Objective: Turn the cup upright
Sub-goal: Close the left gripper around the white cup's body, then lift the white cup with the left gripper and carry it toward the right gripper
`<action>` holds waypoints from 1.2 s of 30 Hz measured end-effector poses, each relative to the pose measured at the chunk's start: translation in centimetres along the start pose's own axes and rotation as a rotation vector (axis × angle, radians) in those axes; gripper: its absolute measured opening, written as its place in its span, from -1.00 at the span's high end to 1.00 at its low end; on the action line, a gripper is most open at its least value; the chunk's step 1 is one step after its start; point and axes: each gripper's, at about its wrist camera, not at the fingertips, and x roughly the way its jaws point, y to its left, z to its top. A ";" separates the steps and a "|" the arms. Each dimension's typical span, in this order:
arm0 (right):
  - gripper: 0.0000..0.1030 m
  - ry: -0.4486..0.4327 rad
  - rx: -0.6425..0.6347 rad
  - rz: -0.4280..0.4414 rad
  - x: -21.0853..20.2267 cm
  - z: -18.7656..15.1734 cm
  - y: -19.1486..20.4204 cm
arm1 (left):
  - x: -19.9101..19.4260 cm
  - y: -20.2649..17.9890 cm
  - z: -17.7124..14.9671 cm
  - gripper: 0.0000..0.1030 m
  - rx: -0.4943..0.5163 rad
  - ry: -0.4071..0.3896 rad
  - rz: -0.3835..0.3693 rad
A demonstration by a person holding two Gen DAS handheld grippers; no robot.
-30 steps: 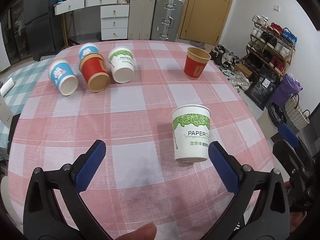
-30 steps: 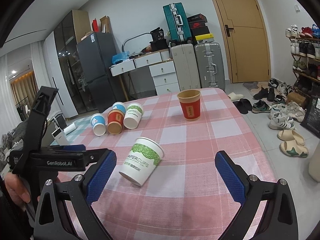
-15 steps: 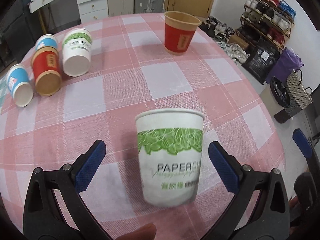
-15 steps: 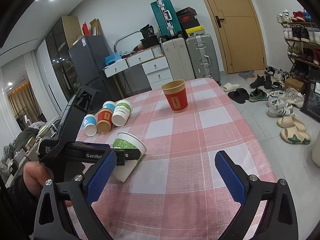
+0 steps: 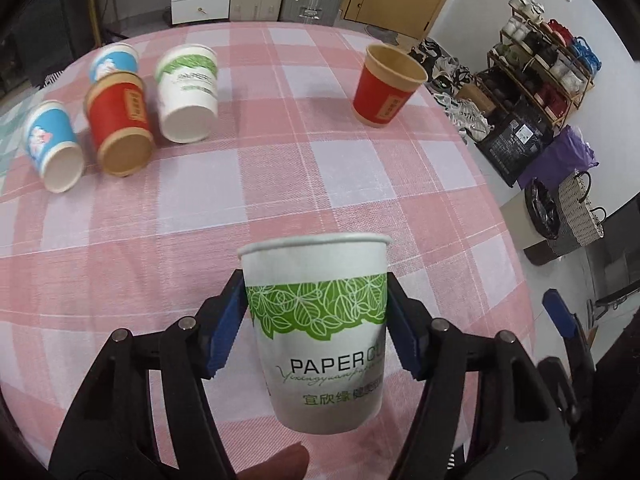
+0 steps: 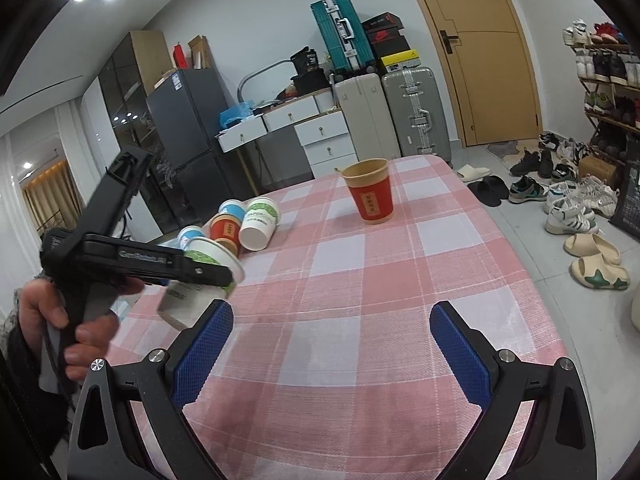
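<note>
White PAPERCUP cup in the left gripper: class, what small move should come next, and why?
Probably lower the white cup onto the tablecloth, base down, then open. The left gripper is shut on its sides, and the right wrist view shows it tilted above the cloth. The right gripper is open and holds nothing.
</note>
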 end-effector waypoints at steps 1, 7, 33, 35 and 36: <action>-0.96 -0.003 -0.011 0.003 -0.1 0.1 0.5 | -1.0 0.4 -0.2 -0.23 0.005 -0.001 0.008; -0.96 -0.009 -0.060 0.035 -0.5 0.2 3.4 | -8.5 4.3 -3.4 -0.23 0.004 -0.071 0.050; -0.96 0.081 -0.218 0.085 2.8 -1.3 11.3 | -7.3 11.9 -14.7 -0.25 -0.138 -0.016 0.044; -0.96 0.081 -0.209 0.086 2.9 -1.3 11.1 | -6.3 11.9 -14.3 -0.25 -0.130 -0.003 0.042; -0.96 0.084 -0.205 0.084 2.9 -1.3 11.0 | -5.9 11.8 -14.3 -0.25 -0.128 0.001 0.042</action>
